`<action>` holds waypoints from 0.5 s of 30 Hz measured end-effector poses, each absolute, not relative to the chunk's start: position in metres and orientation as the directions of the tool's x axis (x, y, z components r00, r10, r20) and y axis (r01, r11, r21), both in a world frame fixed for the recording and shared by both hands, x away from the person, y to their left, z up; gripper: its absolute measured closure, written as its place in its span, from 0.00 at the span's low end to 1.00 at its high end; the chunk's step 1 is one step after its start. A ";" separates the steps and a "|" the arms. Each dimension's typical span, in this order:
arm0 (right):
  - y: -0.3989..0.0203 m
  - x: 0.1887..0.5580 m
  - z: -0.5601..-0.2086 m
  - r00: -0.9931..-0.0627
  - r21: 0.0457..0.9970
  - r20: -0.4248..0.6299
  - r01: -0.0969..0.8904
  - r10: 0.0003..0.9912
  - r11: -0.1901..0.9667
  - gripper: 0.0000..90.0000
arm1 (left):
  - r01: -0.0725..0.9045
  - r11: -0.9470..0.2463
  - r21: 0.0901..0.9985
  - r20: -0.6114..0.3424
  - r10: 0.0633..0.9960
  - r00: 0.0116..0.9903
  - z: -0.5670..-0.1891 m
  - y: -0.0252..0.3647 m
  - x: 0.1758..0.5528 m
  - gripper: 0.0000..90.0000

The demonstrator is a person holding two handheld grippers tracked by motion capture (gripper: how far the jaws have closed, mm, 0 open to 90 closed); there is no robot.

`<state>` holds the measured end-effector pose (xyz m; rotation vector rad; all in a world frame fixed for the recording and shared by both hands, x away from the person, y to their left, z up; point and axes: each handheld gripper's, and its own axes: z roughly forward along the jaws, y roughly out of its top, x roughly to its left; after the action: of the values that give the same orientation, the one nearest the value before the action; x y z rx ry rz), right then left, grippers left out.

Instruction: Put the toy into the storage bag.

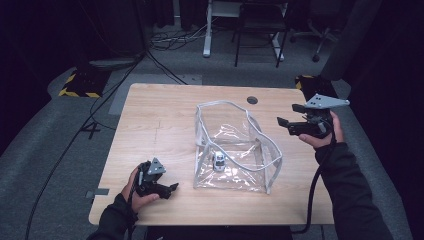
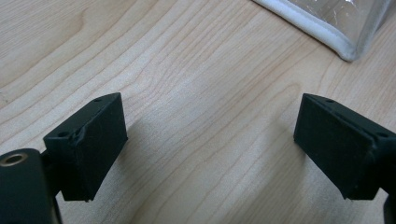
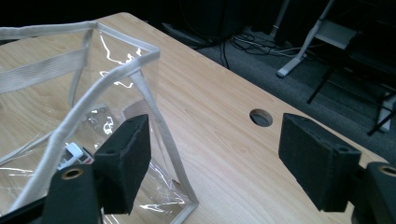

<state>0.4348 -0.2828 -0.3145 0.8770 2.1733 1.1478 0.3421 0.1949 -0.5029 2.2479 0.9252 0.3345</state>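
On pale woodgrain table (image 1: 160, 120), clear white-trimmed pouch (image 1: 235, 150), left hand-held gripper (image 1: 172, 188) released, right hand-held gripper (image 1: 289, 115) released.

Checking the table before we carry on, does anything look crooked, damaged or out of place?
Nothing is spilled or broken. The clear bag sags unevenly, its white-trimmed rim buckled on the right, with a small toy car inside. Both claws, left and right, are open and empty.
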 end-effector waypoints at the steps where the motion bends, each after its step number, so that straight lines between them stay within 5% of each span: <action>1: -0.283 0.436 -0.316 -0.644 0.853 -0.141 0.306 0.752 0.423 0.28 | 0.526 -0.520 0.673 -0.018 0.699 0.715 -0.503 0.195 0.342 0.11; 15: -0.286 0.439 -0.331 -0.624 0.834 -0.156 0.331 0.765 0.440 0.26 | 0.526 -0.521 0.672 -0.018 0.699 0.715 -0.503 0.195 0.342 0.11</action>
<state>0.4392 -0.2862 -0.3313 0.9186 2.1718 1.0917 0.3421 0.1949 -0.5028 2.2483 0.9253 0.3339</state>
